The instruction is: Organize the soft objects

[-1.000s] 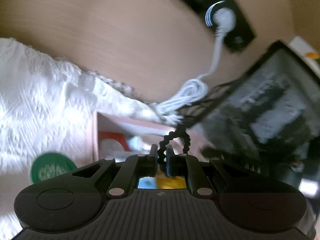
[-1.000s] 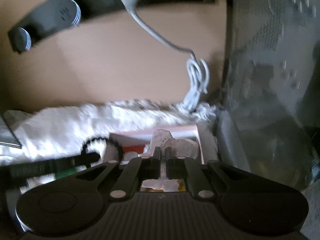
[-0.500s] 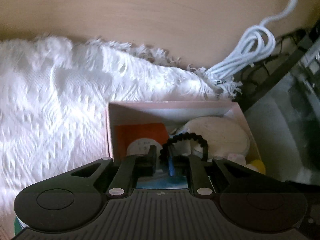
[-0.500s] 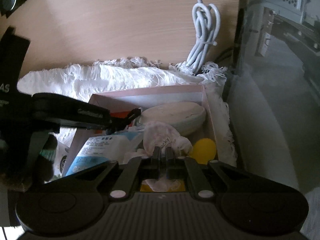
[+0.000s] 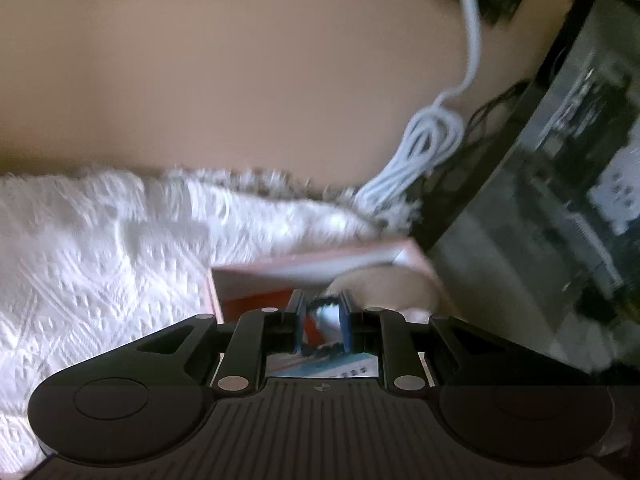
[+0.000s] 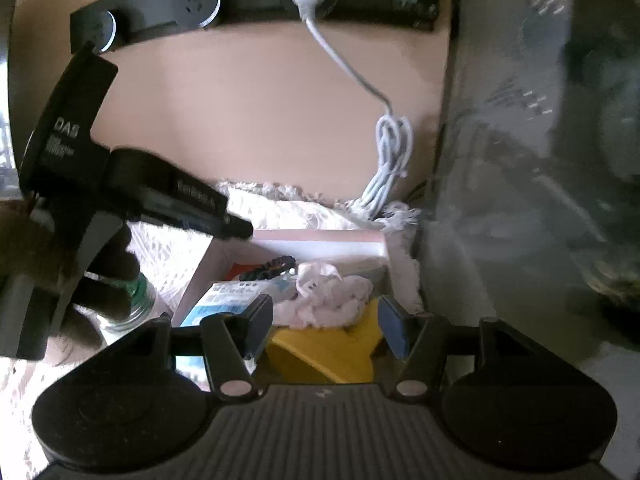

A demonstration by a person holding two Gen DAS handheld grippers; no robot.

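Both grippers have let go since half a second ago: the right gripper [image 6: 326, 328], then pinched on the crumpled white tissue [image 6: 328, 296], now stands wide apart with nothing between its fingers, and the tissue lies in the pink box [image 6: 320, 236] at 12 o'clock from it, on the yellow item [image 6: 324, 354]. Beside it, the left gripper [image 5: 322, 322] has parted a little; the black scrunchie [image 6: 266, 268] it held rests in the box at 11 o'clock of the tissue. In the blurred left wrist view a dark loop shows at its fingertips, contact unclear.

To finish this release well, I judge each gripper should lift straight up, fingers kept apart, so neither soft piece snags and drags back over the rim onto the white cloth [image 5: 100, 248].
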